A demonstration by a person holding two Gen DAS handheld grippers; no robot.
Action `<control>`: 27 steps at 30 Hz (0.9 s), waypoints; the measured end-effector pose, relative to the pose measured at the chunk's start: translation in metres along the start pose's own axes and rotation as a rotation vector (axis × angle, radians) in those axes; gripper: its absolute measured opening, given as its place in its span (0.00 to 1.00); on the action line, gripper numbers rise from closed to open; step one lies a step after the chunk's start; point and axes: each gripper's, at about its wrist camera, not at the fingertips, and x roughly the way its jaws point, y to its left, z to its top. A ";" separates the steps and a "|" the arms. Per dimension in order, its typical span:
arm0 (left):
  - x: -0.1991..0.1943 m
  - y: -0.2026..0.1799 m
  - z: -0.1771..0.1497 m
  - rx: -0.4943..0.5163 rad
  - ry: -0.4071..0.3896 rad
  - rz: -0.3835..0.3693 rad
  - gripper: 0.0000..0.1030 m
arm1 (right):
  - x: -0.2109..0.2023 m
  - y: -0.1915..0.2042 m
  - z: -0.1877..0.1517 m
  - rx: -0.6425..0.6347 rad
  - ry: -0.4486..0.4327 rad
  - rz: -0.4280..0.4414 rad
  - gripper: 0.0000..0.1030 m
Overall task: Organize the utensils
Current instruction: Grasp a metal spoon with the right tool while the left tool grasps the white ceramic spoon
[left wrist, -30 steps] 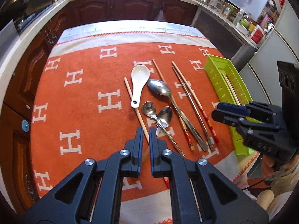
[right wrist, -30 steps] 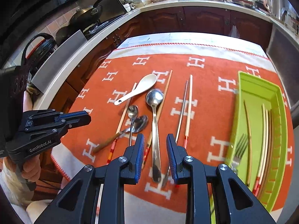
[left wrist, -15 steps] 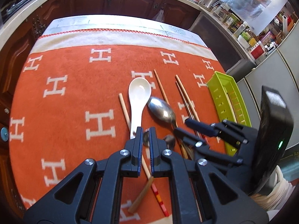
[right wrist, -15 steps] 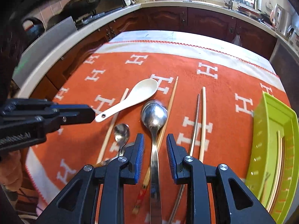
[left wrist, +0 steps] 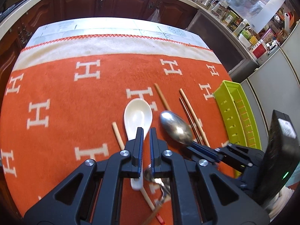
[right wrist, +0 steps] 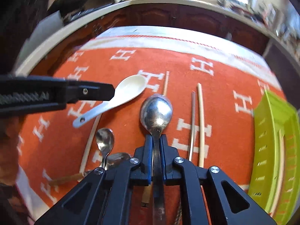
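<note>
Two black plastic claws work here. The right claw pinches the shiny metal spoon by its thin neck. The left claw is almost closed over the smooth white spoon.

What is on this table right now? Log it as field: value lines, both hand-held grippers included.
surface: orange cloth with white H pattern
left hand-held gripper: jaws nearly together, over the white spoon's handle; contact unclear
right hand-held gripper: shut on the neck of the large metal spoon
loose items: small metal spoon, chopsticks on the cloth
destination: green tray at the cloth's right edge, chopsticks already inside
</note>
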 end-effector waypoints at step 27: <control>0.048 -0.035 0.008 0.122 0.034 0.072 0.00 | 0.003 -0.060 -0.004 0.303 0.023 0.218 0.07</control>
